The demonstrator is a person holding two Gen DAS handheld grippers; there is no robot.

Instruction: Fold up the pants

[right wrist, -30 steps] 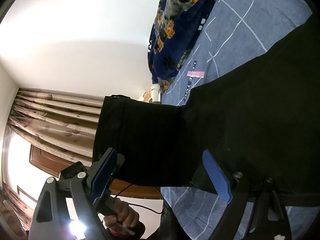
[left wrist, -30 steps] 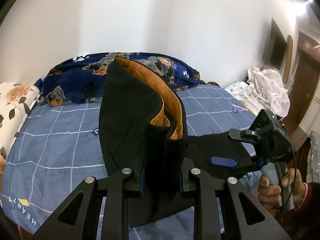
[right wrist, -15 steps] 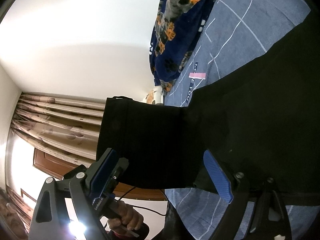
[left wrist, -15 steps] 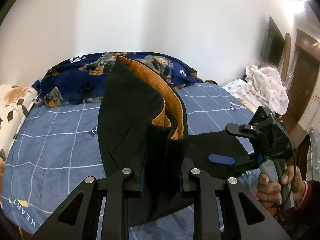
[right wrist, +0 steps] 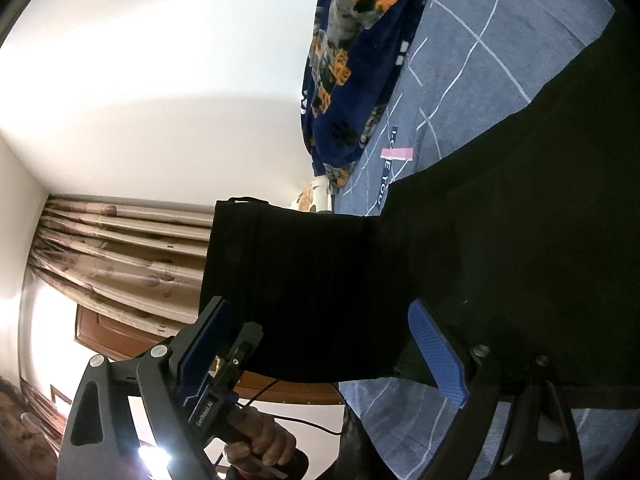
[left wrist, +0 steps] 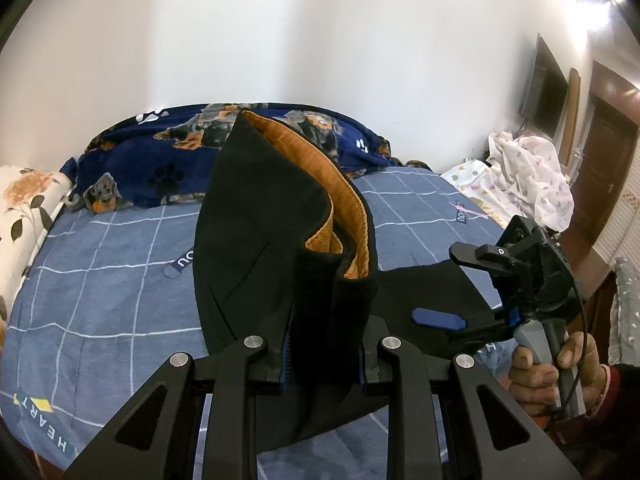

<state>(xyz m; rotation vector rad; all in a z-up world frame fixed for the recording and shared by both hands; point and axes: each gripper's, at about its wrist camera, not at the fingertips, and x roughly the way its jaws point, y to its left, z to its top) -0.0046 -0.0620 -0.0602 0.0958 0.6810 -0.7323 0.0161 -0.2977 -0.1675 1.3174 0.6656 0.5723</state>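
Black pants (left wrist: 256, 240) with an orange lining (left wrist: 344, 200) stand lifted above the bed (left wrist: 100, 280), their bunched waistband pinched by the left hand-held gripper (left wrist: 324, 356); the remainder trails onto the bedding. The right hand-held gripper (right wrist: 316, 356), jaws spread wide, straddles the cloth without pressing it. A dog-print blanket (left wrist: 160, 160) lies behind.

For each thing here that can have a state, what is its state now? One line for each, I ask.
pants: partly lifted off the bed, waistband end raised and doubled so the orange lining shows; the rest lies on the bed.
left gripper: jaws shut on the pants.
right gripper: jaws wide open, fabric between them, pads not pressing.
dog-print blanket: bunched at the head of the bed.
bed: covered with a blue checked sheet.
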